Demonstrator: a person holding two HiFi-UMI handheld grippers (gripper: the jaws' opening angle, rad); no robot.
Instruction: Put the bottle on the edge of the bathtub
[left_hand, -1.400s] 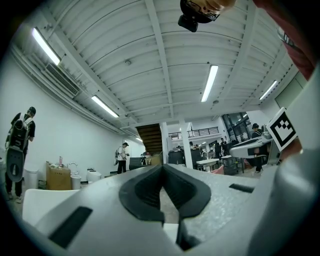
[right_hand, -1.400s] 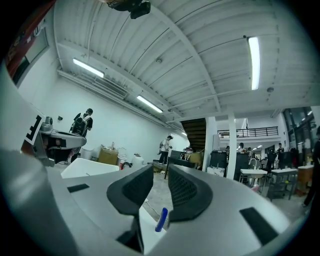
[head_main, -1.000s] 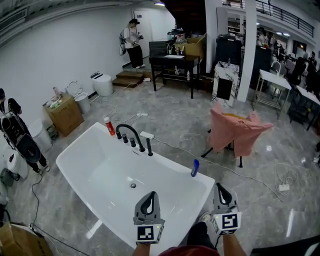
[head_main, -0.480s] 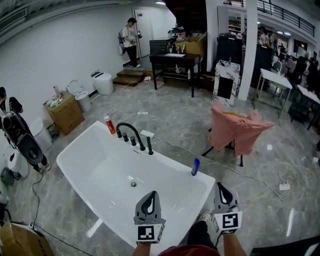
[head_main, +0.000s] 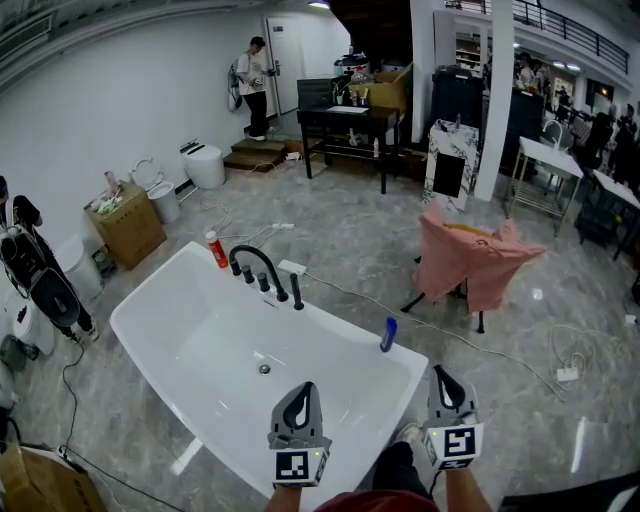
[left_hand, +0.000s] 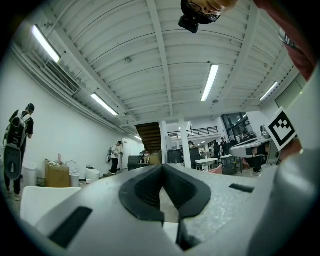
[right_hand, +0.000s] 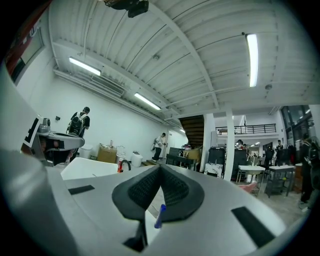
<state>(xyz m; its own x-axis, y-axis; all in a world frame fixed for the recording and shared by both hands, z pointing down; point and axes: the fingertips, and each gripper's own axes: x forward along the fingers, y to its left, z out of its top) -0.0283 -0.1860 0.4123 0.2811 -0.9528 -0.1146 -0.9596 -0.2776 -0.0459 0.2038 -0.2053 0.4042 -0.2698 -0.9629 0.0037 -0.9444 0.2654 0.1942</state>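
A blue bottle stands upright on the right-hand rim of the white bathtub. A red bottle stands on the far rim, left of the black faucet. My left gripper hangs over the tub's near end, shut and empty. My right gripper is shut and empty too, just outside the tub's near right corner, below the blue bottle. In the right gripper view the blue bottle shows through the gap under the closed jaws, and the red bottle is far left.
A pink cloth over a stand is to the right of the tub. Cables run across the grey floor. A cardboard box, a toilet and a stroller line the left wall. A person stands far back by a dark table.
Both grippers keep their place and stay shut. The view has shifted slightly, and the person at the back has stepped a little to the left.
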